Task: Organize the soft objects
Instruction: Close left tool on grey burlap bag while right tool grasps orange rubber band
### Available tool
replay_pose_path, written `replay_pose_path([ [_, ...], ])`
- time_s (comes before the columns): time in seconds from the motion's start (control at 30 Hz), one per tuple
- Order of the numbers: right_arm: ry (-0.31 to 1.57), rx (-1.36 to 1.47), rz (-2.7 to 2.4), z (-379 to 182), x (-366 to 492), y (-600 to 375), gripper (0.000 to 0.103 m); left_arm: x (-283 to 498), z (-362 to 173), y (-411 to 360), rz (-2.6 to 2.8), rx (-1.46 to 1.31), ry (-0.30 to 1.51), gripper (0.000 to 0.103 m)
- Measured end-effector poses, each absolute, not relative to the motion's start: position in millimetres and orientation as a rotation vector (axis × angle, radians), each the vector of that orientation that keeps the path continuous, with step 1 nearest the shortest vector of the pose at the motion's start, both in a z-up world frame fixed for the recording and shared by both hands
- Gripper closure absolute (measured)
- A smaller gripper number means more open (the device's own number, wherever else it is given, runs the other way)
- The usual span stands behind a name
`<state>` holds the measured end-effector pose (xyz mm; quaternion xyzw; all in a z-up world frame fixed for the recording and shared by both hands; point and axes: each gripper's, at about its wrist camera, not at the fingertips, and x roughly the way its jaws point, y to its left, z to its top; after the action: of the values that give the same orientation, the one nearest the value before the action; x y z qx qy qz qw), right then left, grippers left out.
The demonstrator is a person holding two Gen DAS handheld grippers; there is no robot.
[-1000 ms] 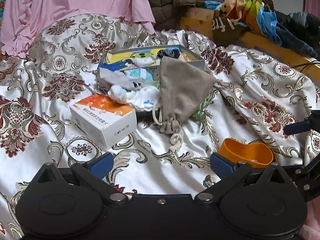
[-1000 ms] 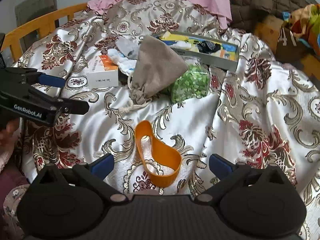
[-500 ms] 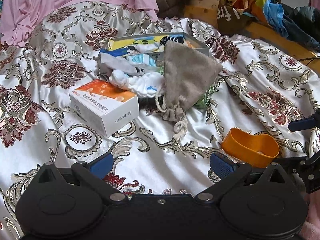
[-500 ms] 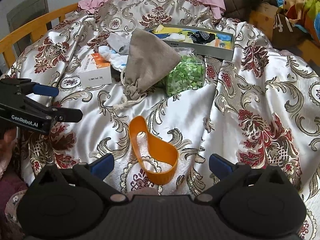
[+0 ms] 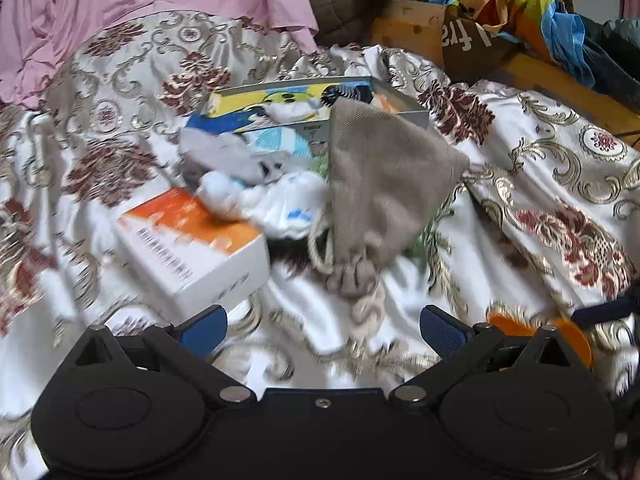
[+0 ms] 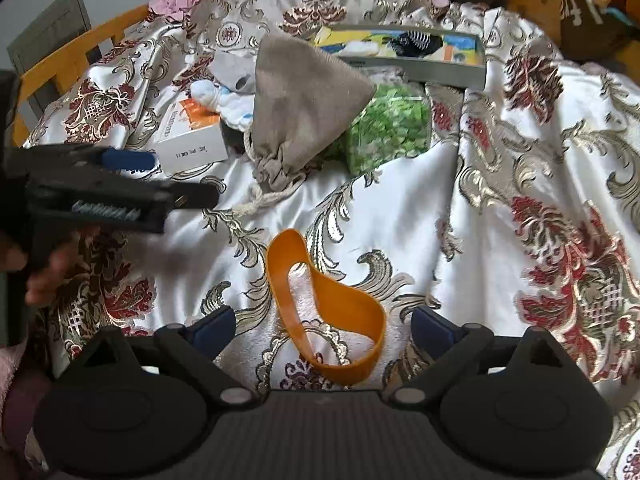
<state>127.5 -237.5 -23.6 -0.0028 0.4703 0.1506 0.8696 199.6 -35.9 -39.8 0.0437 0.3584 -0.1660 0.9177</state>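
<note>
An orange elastic band [image 6: 328, 320] lies looped on the patterned bedspread [image 6: 500, 200]. My right gripper [image 6: 322, 324] hangs just over the band, which sits between its wide jaws. The jaws are closing, and the pads stand clear of the band. Further back a grey drawstring pouch [image 6: 304, 108] leans on a bag of green pieces [image 6: 388, 128]. White and blue socks [image 5: 280, 200] are piled to the left of the pouch [image 5: 384, 184]. My left gripper [image 5: 324, 328] is open and empty, just short of the pouch's cord. The left wrist view is blurred.
A white and orange carton [image 5: 192, 240] lies left of the pouch. Behind it stands an open flat box [image 6: 408, 52] with socks inside. Pink cloth [image 5: 140, 8] and a heap of clothes [image 5: 520, 8] line the back. A wooden bed rail [image 6: 72, 60] runs along the left.
My left gripper has moved forward toward the carton and the pouch. My right gripper has come down closer over the orange band, and its jaws have narrowed slightly.
</note>
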Motion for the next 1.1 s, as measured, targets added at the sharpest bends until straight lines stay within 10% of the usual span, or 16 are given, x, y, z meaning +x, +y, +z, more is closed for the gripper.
replay_pose_path([
  [0.53,1.022,0.013,0.365,-41.8,150.0,-221.9,0.027,263.0,-65.8,-64.8,-0.491,0.031,0.696,0.002],
  [1.1,0.972,0.142,0.304,-47.3,168.1,-248.8,0.066,275.9,-75.2,-65.2,-0.445,-0.063,0.75,0.053],
])
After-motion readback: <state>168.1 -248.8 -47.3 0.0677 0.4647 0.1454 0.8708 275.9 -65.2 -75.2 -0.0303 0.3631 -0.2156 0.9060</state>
